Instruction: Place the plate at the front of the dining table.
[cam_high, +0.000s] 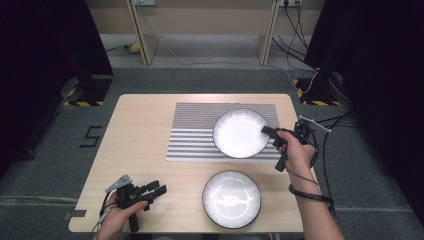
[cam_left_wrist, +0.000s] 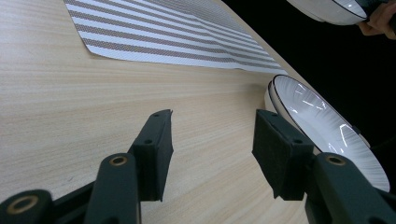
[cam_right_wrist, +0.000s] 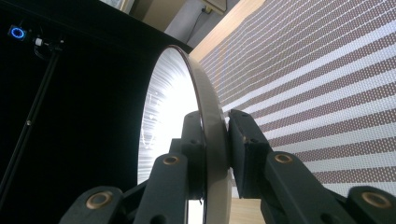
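Over the striped mat (cam_high: 200, 135), right hand-held gripper (cam_high: 267, 131) pinches the plate (cam_high: 240, 133) rim.

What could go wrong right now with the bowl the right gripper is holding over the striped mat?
The right gripper pinches the held bowl by a thin edge of its rim alone, so the smooth, glossy bowl might slip or swing out of the pads. It hangs above the striped mat and could drop onto it. The second bowl lies close by near the table's front edge, so a careless sweep of that arm might knock it.
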